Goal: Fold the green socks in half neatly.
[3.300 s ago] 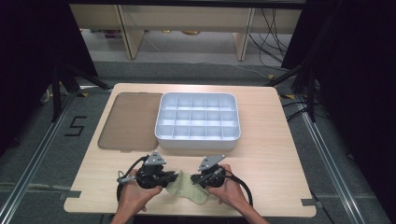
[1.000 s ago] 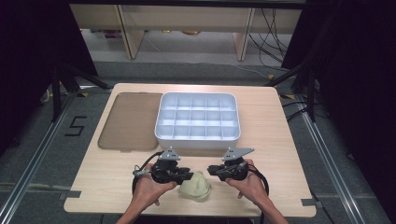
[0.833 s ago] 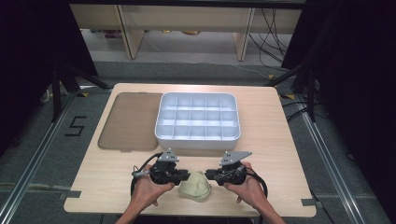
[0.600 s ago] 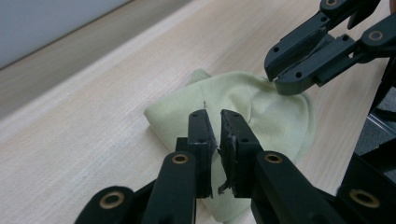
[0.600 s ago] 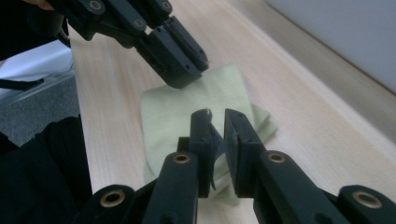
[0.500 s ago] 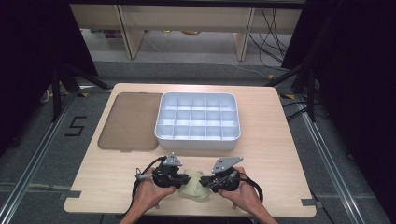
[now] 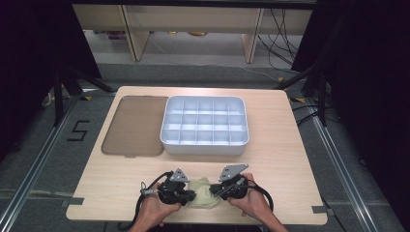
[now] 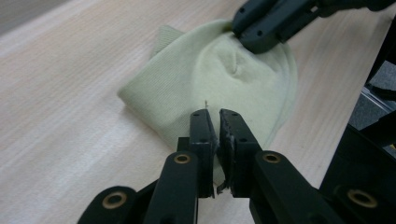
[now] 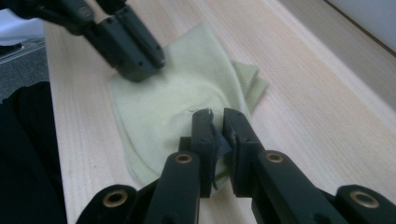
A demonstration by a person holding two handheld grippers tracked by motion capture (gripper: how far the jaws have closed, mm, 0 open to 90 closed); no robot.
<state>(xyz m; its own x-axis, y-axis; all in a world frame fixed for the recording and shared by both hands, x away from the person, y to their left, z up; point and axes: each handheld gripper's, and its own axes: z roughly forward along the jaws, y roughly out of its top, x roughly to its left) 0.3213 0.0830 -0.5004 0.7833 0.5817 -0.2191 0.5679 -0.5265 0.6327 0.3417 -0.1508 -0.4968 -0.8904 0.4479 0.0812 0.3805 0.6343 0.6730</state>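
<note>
across the pale wooden surface (image 7: 290,145) the high view took in the whole layout: a brown flat lid (image 7: 131,126) lay at the left, and just beside it, to its right, sat a white compartment tray (image 7: 205,144) divided into a grid of cells. neither of these appeared in the gripper views, which looked low along the wood grain instead. at the near edge of the surface a pale green cloth (image 7: 203,194) lay bunched between the two hands; from above it was mostly hidden by the grippers, while the left gripper view showed it as a folded, rounded piece of knit fabric (image 8: 210,79) with a ribbed edge poking out at the far side.

the left gripper (image 7: 186,195) came at the cloth from its left side and the right gripper (image 7: 220,191) from its right. in the left gripper view the jaws were pressed nearly together, pinching the near edge of the cloth, with the right gripper's jaws down on the far edge. the right gripper view gave the mirror of this: its jaws (image 9: 215,126) were closed on the cloth's near rim (image 9: 163,107), fabric caught between them.
</note>
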